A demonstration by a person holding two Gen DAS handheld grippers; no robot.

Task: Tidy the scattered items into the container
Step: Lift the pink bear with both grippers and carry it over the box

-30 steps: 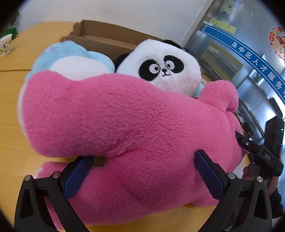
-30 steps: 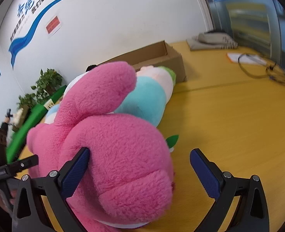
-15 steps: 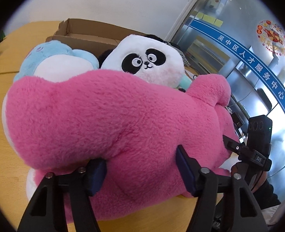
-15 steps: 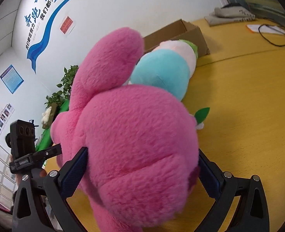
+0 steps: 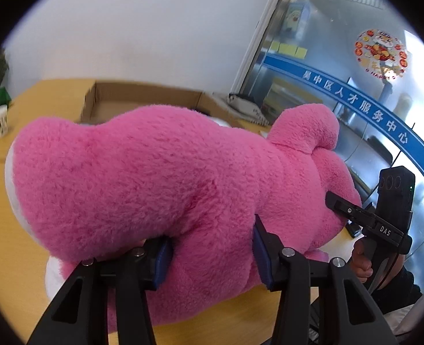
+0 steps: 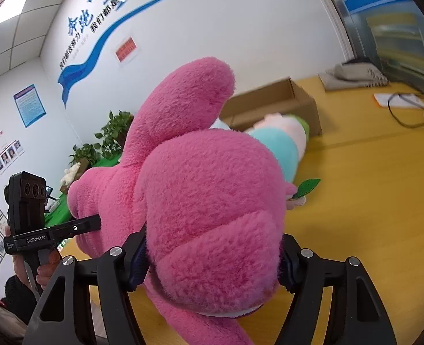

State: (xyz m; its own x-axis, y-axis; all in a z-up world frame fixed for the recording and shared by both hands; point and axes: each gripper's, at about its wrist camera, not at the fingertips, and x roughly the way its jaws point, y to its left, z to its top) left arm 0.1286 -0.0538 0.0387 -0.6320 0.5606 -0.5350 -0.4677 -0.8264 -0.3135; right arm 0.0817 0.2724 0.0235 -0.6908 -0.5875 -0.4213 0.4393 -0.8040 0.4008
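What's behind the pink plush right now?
Behind the pink plush lies a light blue plush on the yellow table, then the open cardboard box. The box's contents and whatever else lies behind the pink plush are hidden.

Pink plush [image 5: 160,178] hides most of the cardboard box [image 5: 143,100].
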